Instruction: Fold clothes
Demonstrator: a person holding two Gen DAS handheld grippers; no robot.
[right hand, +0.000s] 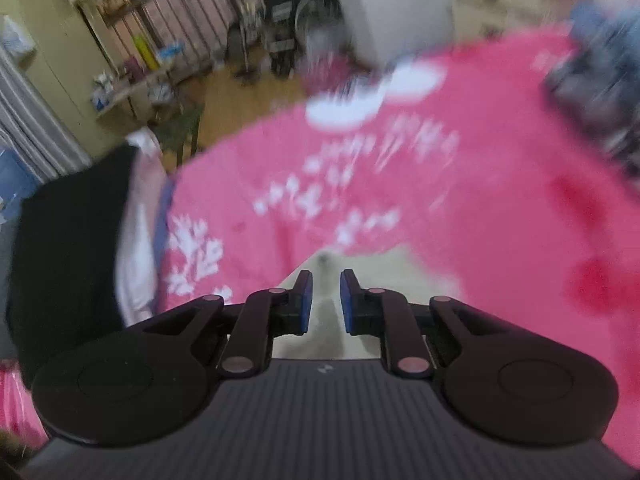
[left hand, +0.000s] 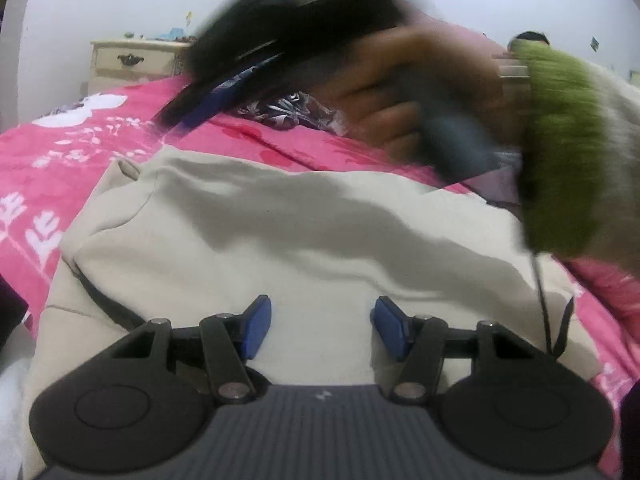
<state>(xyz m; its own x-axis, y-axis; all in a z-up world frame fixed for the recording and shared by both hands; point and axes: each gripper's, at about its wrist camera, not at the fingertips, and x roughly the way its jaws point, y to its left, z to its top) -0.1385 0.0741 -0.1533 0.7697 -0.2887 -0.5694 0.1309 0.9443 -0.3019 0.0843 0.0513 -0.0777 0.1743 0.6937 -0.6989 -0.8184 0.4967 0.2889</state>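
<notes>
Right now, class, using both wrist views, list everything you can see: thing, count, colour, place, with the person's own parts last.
cream garment: one, cream, spread on the bed under the left hand-held gripper
pink bedspread: one, pink with white print, covering the bed
patterned cloth: one, dark with white print, on the bed beyond the garment
dresser: one, cream with dark handle, against the far wall
black cloth: one, black, at the bed's left edge in the right wrist view
shelves with clutter: too blurred to count, far left
left hand-held gripper: one, black with blue pads, open above the garment
right hand-held gripper: one, narrow gap, a cream garment edge between its pads
hand: one, blurred, green cuff
</notes>
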